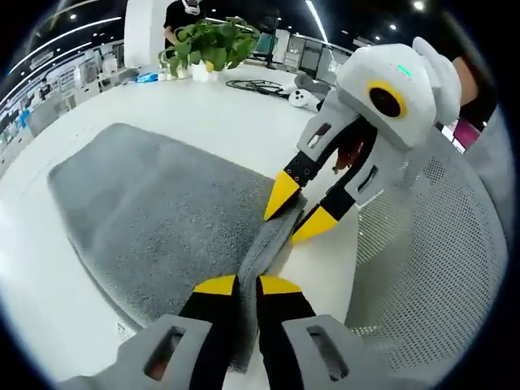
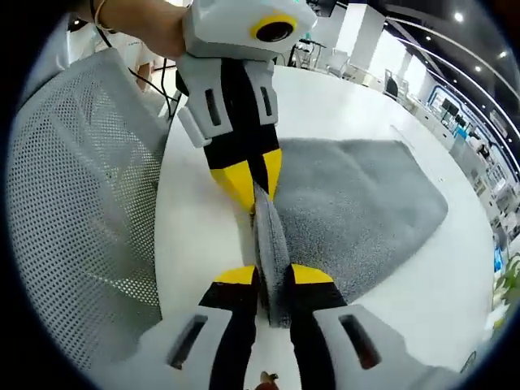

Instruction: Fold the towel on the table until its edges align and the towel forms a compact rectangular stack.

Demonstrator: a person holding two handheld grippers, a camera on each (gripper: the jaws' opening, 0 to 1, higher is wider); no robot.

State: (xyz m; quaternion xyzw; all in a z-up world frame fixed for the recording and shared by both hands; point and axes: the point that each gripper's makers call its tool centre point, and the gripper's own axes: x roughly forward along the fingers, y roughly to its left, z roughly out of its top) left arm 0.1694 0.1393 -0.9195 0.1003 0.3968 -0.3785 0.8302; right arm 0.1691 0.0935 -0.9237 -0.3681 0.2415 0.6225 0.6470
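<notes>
A grey towel (image 1: 154,211) lies spread on the white table (image 1: 211,122). Its near edge is lifted into a ridge. My left gripper (image 1: 248,284) is shut on one end of that ridge. My right gripper (image 1: 297,213) comes in from the right and is shut on the other end, a short way along the same edge. In the right gripper view the right gripper (image 2: 274,276) pinches the towel (image 2: 357,203) at the bottom, and the left gripper (image 2: 256,185) pinches it from the top. The ridge runs taut between them.
A white mesh chair (image 1: 422,268) stands close against the table's near edge, beside both grippers; the chair (image 2: 81,187) shows again in the right gripper view. A potted plant (image 1: 211,41), cables and a white controller (image 1: 302,98) sit at the table's far side. A person's hand (image 2: 150,24) holds the left gripper.
</notes>
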